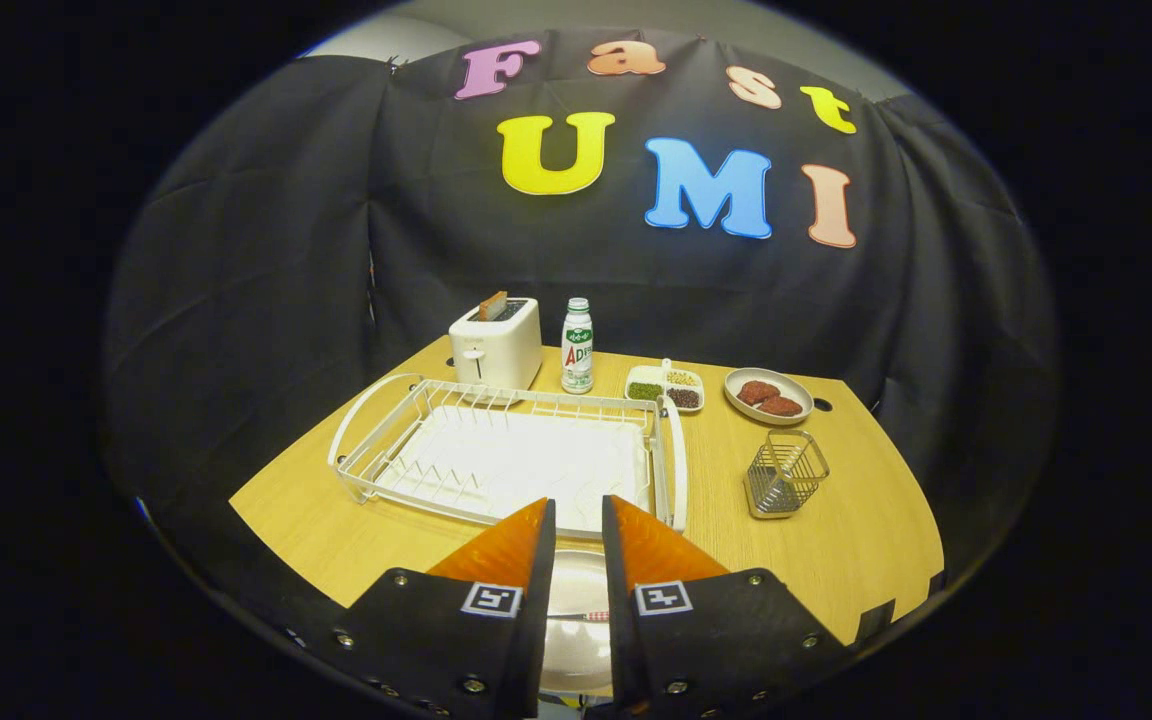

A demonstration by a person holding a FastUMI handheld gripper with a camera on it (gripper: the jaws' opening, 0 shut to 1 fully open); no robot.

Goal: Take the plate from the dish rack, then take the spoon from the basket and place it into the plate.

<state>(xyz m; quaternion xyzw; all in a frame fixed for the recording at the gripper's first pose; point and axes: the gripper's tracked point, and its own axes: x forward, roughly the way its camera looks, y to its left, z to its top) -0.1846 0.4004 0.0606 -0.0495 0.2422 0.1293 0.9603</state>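
Observation:
A white plate [576, 590] lies on the wooden table [836, 560] just in front of the dish rack, seen through the gap under my fingers. Across the plate lies a thin spoon [588, 616] with a red-and-white patterned handle; most of it is hidden by the fingers. My gripper [578, 505] hovers above the plate, its tips a narrow gap apart with nothing between them. The white wire dish rack [506, 455] just beyond the fingertips holds no dishes. The small wire basket [786, 475] stands to the right of the rack and looks empty.
At the back of the table stand a white toaster [496, 345] with a slice in it, a small bottle [577, 345], a divided dish of beans [666, 388] and a plate with meat patties [768, 395]. Black cloth walls surround the table.

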